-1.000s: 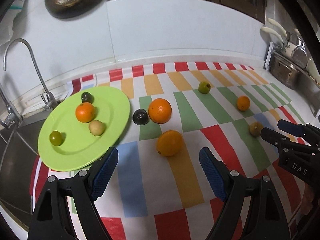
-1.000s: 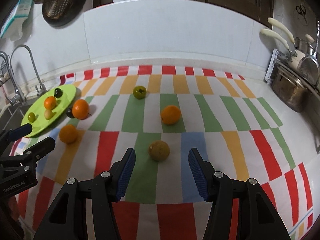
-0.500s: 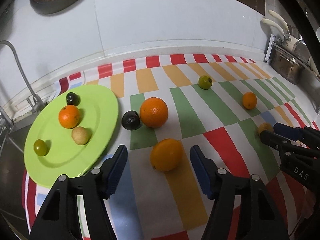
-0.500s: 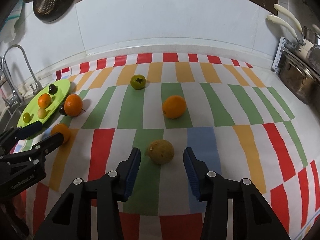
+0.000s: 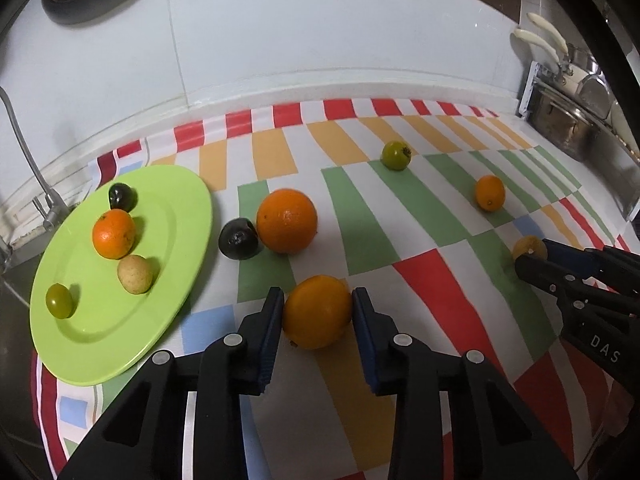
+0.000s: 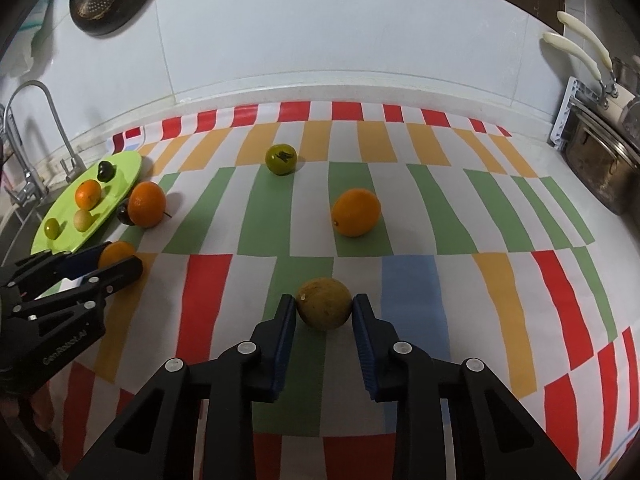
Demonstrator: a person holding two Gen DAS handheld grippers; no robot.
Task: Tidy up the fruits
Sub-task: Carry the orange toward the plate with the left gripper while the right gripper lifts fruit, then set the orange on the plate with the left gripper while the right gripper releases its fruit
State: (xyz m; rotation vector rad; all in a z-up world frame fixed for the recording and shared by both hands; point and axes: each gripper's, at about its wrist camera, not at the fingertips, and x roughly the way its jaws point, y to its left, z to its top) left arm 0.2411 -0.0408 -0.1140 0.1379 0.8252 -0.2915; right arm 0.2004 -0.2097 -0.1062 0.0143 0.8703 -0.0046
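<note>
My left gripper is shut on an orange that rests on the striped cloth, just right of the green plate. The plate holds a small orange, a dark fruit, a tan fruit and a green fruit. My right gripper is shut on a brownish-yellow fruit lying on the cloth. A large orange and a dark fruit lie beside the plate.
A green fruit and an orange lie farther back on the cloth. A faucet and sink are at the left. A steel pot and dish rack stand at the right. A white tiled wall is behind.
Both grippers moved forward and down and closed: the left around the orange, the right around the brownish-yellow fruit. No fruit has moved.
</note>
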